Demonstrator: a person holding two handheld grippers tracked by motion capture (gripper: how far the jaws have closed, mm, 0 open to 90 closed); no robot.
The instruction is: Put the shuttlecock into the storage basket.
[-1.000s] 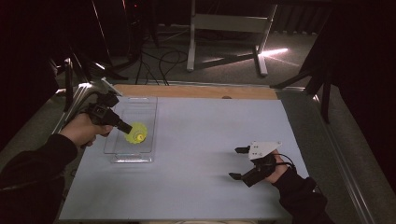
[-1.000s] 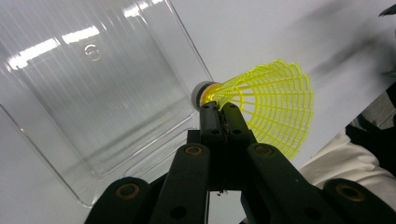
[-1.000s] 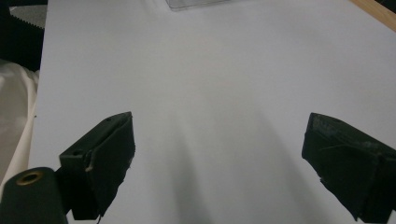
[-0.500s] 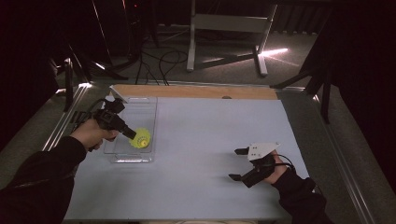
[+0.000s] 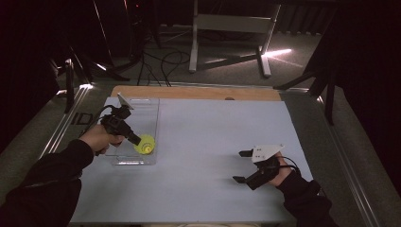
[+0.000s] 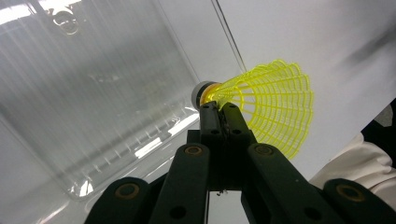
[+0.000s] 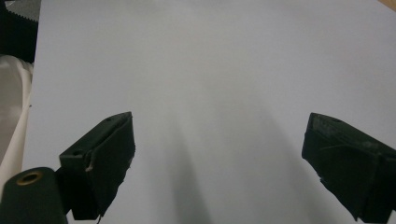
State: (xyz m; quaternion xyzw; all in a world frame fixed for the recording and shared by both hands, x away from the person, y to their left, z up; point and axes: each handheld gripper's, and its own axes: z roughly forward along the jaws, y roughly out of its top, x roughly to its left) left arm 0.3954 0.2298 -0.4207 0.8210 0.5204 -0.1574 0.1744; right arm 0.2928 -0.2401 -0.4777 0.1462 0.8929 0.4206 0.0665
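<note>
In the left tool (image 6: 223, 112), a yellow mesh-skirted shuttlecock (image 6: 266, 105), seemingly grey-tipped.

— Anything blocking the left side?
— The clear plastic tray (image 5: 126, 160) is walling it off.
— And ahead of the right gripper (image 5: 243, 166)?
— Bare white table sheet (image 5: 213, 127) is lying open there, leaving free passage.

The left hand-held gripper (image 5: 137, 140) has drawn back toward the person, carrying the yellow shuttlecock (image 5: 144, 144) from the middle of the clear tray (image 5: 142, 106) to its near right corner, just above the tray's rim
</note>
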